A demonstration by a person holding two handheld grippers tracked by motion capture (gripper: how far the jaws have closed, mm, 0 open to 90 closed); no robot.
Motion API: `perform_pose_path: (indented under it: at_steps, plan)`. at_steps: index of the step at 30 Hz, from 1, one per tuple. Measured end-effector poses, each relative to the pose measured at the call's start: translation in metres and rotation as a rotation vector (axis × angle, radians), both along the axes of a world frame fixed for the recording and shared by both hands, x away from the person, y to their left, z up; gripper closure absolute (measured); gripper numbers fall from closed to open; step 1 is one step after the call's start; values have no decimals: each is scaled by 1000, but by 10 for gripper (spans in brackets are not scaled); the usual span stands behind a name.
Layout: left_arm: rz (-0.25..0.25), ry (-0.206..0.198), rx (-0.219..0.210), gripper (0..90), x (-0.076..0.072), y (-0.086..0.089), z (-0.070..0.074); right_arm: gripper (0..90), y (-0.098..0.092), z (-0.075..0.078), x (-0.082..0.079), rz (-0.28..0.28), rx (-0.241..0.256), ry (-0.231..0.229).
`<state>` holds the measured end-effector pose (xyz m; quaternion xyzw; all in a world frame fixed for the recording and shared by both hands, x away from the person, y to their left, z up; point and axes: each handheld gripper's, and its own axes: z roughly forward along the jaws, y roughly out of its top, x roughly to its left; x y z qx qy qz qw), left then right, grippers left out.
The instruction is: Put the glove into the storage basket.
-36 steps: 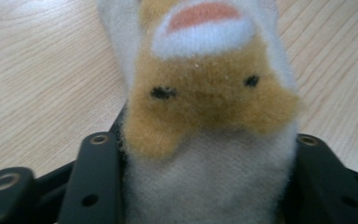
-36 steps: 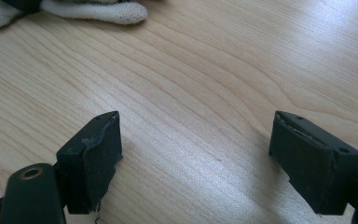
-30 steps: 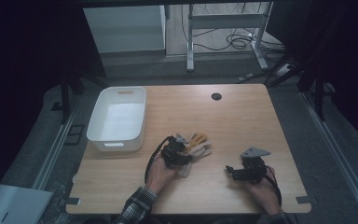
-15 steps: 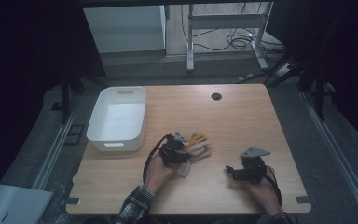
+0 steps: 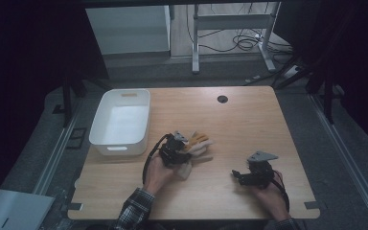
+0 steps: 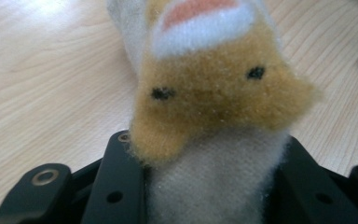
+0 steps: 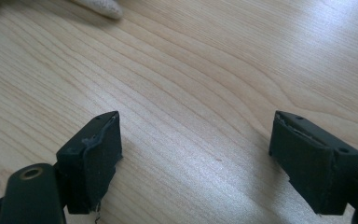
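The left tongs [image 5: 178,149] clamp the plush toy [image 6: 214,93] by its soft body – it could slip free if lifted; the right tongs [image 7: 196,158] sit wide open, empty, on the tabletop [image 5: 249,120].

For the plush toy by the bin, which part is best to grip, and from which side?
Probably the pale body just below the tan head, as the left gripper grips the plush toy now, with a jaw on each flank. The toy lies flat on the table beside the white bin, its soft, narrow body squeezing easily. Coming from the person's side keeps clear of the bin.
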<state>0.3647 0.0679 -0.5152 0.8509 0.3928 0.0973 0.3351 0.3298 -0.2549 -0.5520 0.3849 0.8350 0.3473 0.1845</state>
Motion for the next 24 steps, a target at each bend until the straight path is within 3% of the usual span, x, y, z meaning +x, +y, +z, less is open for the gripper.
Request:
perform_pose_path:
  at_steps: [24]
  plan:
    - [54, -17, -4, 653, 14, 31, 38, 172, 0, 0, 0, 1, 0, -2]
